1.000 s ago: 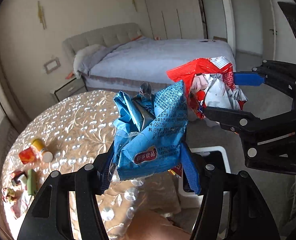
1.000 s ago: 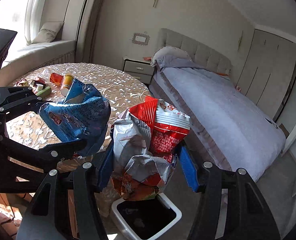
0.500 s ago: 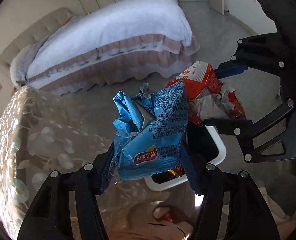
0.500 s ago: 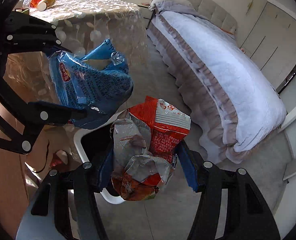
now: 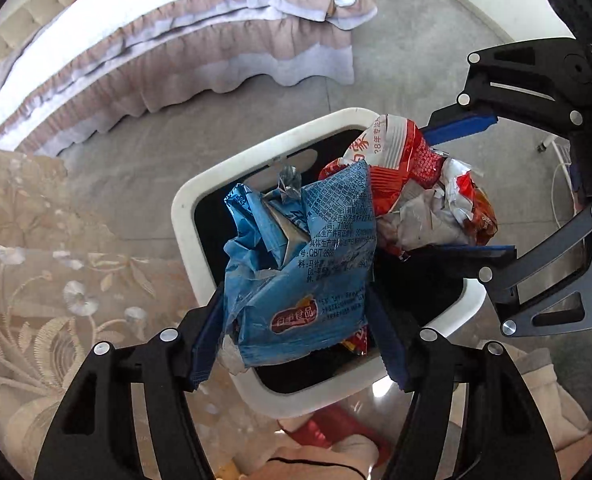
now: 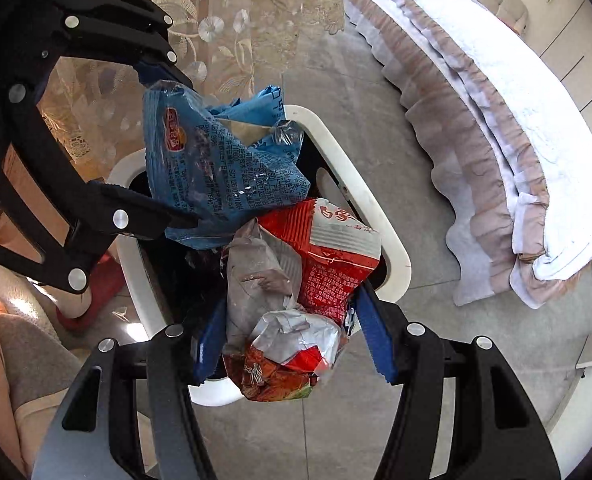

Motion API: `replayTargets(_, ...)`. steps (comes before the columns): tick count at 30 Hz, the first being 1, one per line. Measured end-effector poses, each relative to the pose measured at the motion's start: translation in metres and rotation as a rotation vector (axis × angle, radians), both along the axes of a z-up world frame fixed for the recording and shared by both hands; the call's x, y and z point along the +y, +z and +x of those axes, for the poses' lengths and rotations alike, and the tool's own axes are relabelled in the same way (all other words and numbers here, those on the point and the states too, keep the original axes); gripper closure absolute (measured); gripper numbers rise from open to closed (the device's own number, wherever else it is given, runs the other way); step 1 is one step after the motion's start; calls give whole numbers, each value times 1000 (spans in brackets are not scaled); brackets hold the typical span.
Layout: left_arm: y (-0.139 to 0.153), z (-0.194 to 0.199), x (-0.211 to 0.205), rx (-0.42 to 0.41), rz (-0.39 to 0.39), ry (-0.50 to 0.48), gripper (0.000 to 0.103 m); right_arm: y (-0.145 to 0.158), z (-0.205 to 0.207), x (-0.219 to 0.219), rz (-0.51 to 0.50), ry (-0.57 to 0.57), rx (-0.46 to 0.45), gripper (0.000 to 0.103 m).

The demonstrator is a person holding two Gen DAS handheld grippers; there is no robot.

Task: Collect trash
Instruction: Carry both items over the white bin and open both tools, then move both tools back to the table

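My left gripper (image 5: 298, 344) is shut on a crumpled blue snack bag (image 5: 300, 264), held right over the white-rimmed trash bin (image 5: 183, 216). My right gripper (image 6: 291, 344) is shut on a crumpled red and silver snack bag (image 6: 296, 300), also over the bin (image 6: 392, 248). The two bags touch each other above the bin's dark opening. In the left wrist view the right gripper (image 5: 464, 188) and red bag (image 5: 420, 192) sit to the right. In the right wrist view the left gripper (image 6: 171, 144) and blue bag (image 6: 215, 168) sit at upper left.
The bin stands on a grey tiled floor (image 5: 396, 52). A table with a beige embroidered cloth (image 5: 55, 280) hangs to the left of it. A bed with a frilled skirt (image 5: 175, 48) lies beyond. A red slipper (image 6: 95, 292) is beside the bin.
Both grippers have tilted downward from level with the table and moved over the bin, each still holding its bag. The bin now lies directly under both bags.
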State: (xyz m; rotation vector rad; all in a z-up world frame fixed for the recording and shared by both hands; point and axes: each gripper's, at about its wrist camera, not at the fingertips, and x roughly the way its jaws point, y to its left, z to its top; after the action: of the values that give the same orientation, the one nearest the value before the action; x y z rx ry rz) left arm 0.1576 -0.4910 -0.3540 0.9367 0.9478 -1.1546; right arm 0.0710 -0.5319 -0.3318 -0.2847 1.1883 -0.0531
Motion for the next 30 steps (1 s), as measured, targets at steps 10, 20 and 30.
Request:
replayTargets(10, -1, -7, -2, 29, -25, -44, 5, 2, -5, -9, -51, -18, -19, 4)
replayTargets(20, 48, -23, 9, -52, -111, -52, 5, 45, -17, -4, -95, -41, -117, 4)
replayTargets(30, 143, -34, 55, -139, -366, 95, 5, 136, -36, 10, -49, -91, -325, 4)
